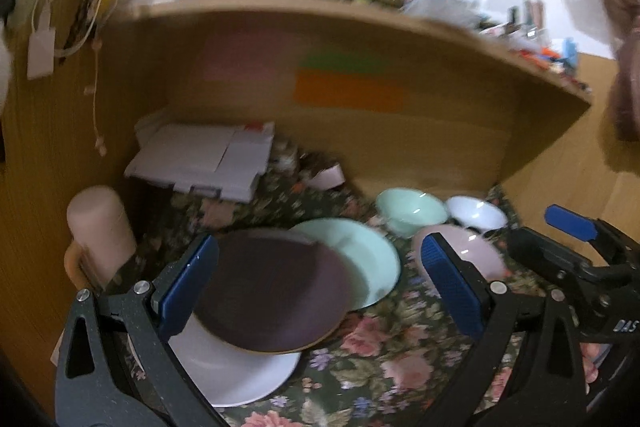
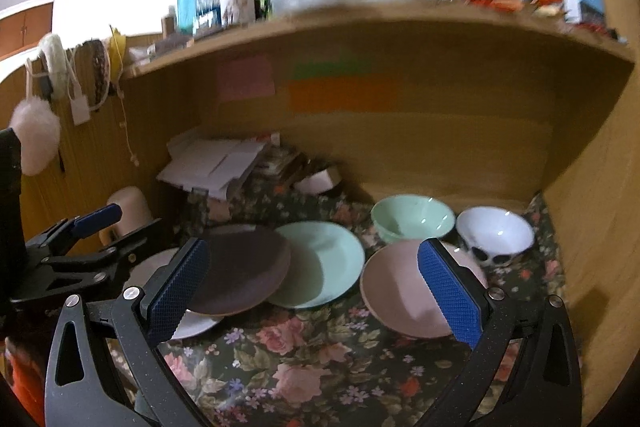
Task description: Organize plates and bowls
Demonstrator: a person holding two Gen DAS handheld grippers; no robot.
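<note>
- Brown plate [image 1: 276, 291]: atop white plate [image 1: 240, 375], overlapping mint plate [image 1: 360, 263].
- Likely rigid, glazed, slippery, breakable; best taken by overhanging rim.
- Left gripper [image 1: 320, 291], right gripper [image 2: 316, 291]: spread wide, empty.

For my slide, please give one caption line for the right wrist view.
Open right gripper above floral tablecloth, facing dark brown plate, mint green plate and pink bowl.

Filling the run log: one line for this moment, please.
left gripper open | right gripper open | dark plate overlaps white plate and green plate
</note>
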